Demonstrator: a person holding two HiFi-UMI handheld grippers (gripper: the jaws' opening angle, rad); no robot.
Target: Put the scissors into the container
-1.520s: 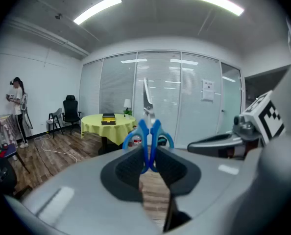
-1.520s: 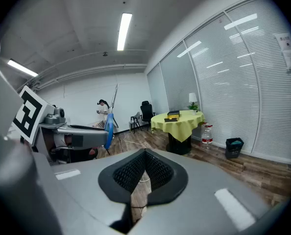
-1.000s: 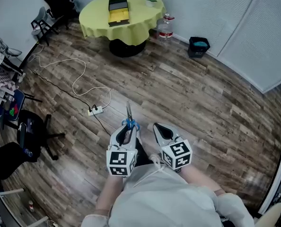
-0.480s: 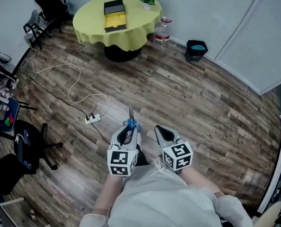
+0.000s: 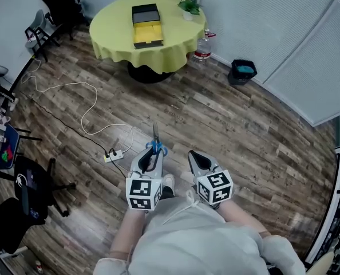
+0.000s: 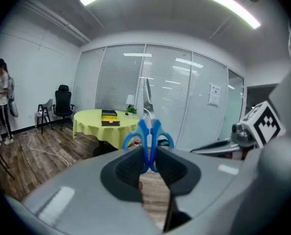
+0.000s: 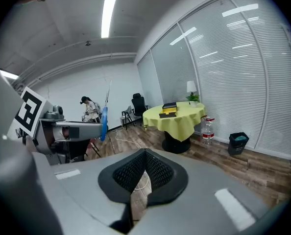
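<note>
Holding one scissors (image 6: 144, 143): left gripper (image 5: 151, 160); one container (image 5: 145, 24).

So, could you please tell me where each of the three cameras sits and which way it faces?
Head view: on the person's head, looking steeply down at the wooden plank floor; left tool, right tool, forearms and torso show.
Left gripper view: on the left tool, looking along its jaws, shut on blue-handled metal scissors, toward the round yellow-green-clothed table.
Right gripper view: on the right tool, along its closed, empty jaws toward that table.
Shared: all three show the table; each gripper view catches the other tool.
</note>
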